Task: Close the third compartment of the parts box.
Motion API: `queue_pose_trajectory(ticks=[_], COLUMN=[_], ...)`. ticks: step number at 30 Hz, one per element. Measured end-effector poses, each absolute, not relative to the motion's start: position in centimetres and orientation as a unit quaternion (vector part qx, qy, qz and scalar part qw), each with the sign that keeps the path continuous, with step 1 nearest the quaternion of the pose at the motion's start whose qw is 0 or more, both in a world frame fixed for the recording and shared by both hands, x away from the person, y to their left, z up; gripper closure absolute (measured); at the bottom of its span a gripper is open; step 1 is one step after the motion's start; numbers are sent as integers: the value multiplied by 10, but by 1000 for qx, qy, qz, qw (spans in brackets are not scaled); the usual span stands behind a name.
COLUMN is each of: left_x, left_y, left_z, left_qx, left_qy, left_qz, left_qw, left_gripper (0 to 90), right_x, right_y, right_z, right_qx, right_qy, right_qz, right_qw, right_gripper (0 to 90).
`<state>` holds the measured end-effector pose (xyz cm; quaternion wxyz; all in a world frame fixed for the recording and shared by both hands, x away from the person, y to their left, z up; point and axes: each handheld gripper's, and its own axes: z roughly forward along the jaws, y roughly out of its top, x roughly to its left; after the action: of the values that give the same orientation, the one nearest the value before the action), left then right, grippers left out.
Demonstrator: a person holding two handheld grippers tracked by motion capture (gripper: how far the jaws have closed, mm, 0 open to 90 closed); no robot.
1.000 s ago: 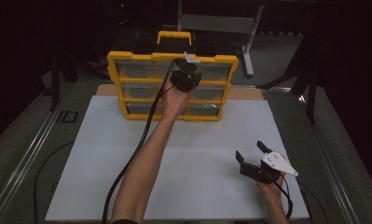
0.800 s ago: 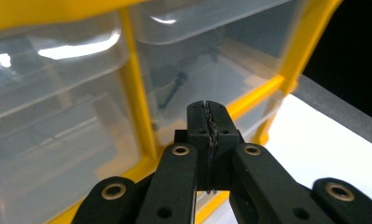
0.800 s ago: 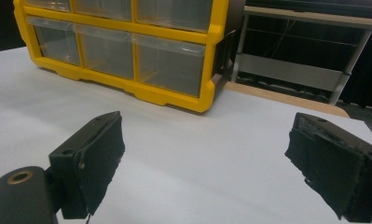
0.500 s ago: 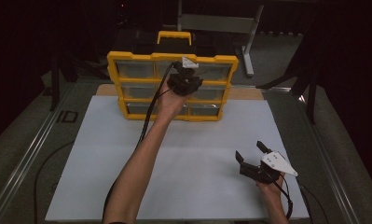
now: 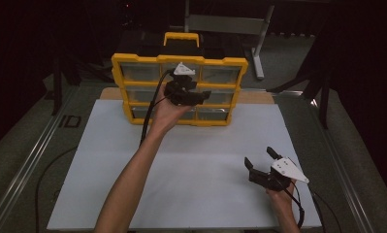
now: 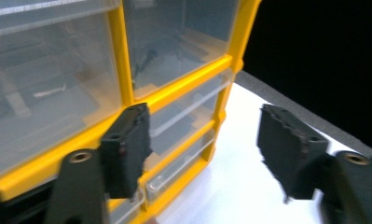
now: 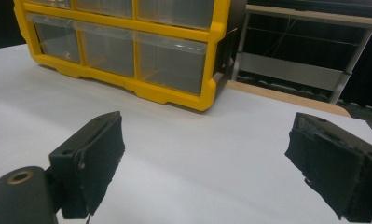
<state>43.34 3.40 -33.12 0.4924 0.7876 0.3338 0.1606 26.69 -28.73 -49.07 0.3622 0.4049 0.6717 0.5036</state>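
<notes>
Drawers (image 5: pixel 179 92) of clear plastic are sitting in a yellow cabinet (image 5: pixel 179 60), which is standing upright at the far side of the white table (image 5: pixel 191 160). The left hand-held gripper (image 5: pixel 201 97) is hovering right in front of the cabinet's middle row, just off the drawer fronts, with the person's left forearm (image 5: pixel 133 179) stretching up the table behind it. Its jaws have just been opening and are standing apart with nothing between them. In the left gripper view, one jaw is lying against the backdrop of the yellow frame (image 6: pixel 174 93) between two drawers, while the other is hanging over bare table beyond the cabinet's edge; whether the first is touching the frame I cannot tell.

The right hand-held gripper (image 5: pixel 261 160) is resting low over the near right part of the table, well apart from the cabinet, pointing toward it. Its jaws are spread wide and gripping nothing; ahead of them, in the right gripper view, the cabinet's bottom row (image 7: pixel 127 51) is showing.
</notes>
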Motion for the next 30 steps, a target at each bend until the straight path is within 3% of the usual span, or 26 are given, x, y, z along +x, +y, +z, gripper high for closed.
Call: queue_pose_trajectory(ticks=[5,24,30], left_x=[421,371,343], left_y=[37,85,110], left_z=[-338,-401,-425], left_qx=[801,808,809], left_qy=[318,305,299], left_qz=[168,157,163], left_qw=[479,480,480], left_gripper=[158,11,6], right_x=[267,266,265], right_y=[-287,-284,-283], right_z=[-491,-491,-491], right_qx=[404,402,400], right_qy=[672,675,676], right_qz=[503,502,504], right_qw=[363,362,359], right_gripper=[103,103,103])
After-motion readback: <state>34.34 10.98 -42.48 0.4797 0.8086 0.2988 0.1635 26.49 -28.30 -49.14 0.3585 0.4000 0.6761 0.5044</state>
